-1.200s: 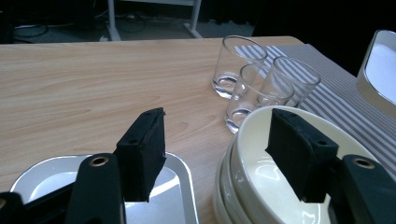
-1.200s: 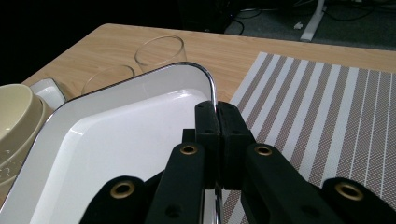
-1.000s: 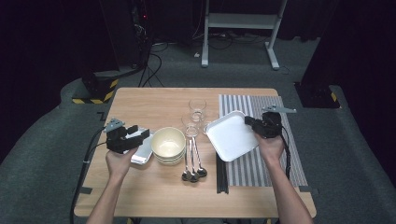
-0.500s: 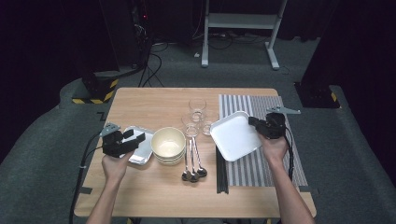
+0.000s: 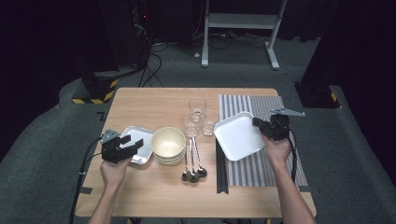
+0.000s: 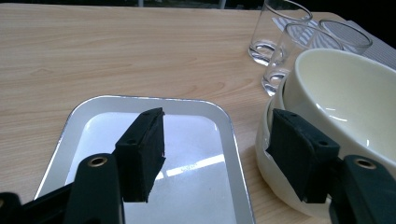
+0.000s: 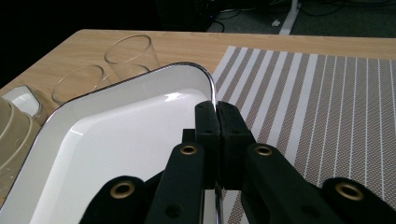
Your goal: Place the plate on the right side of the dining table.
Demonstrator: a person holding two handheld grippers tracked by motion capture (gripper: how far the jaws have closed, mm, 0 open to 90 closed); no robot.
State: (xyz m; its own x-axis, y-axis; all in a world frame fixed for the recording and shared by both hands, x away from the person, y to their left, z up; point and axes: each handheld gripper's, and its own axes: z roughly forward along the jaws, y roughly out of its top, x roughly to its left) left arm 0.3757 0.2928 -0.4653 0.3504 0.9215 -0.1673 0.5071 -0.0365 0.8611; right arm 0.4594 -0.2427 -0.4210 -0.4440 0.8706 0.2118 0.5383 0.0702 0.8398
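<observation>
On the wooden table (image 5: 140, 196), the right gripper (image 5: 259, 125) was clamped on the right-hand rim of a large white square tray (image 5: 238, 136), its two black pads pressed together over the thin edge, as the right gripper view showed close up (image 7: 216, 122). The tray sat tilted over the left part of a striped placemat (image 5: 275, 163), its left corner reaching toward three clear glasses (image 5: 198, 106) grouped near the table's middle. The left gripper (image 5: 132, 143) hovered over a small silver tray (image 5: 140, 148) lying flat on the left side of the table, its jaws standing apart with nothing between them; in the left gripper view one pad (image 6: 142, 149) hung above the tray's shiny floor (image 6: 191, 154) and the other (image 6: 299, 158) sat close against the side of the cream bowls (image 6: 345, 102). Those bowls (image 5: 168, 143), stacked, stood just right of the small tray. Three spoons (image 5: 192, 163) lay side by side right of the bowls, heads toward the near edge, and a pair of black chopsticks (image 5: 221, 170) lay along the left border of the placemat.
</observation>
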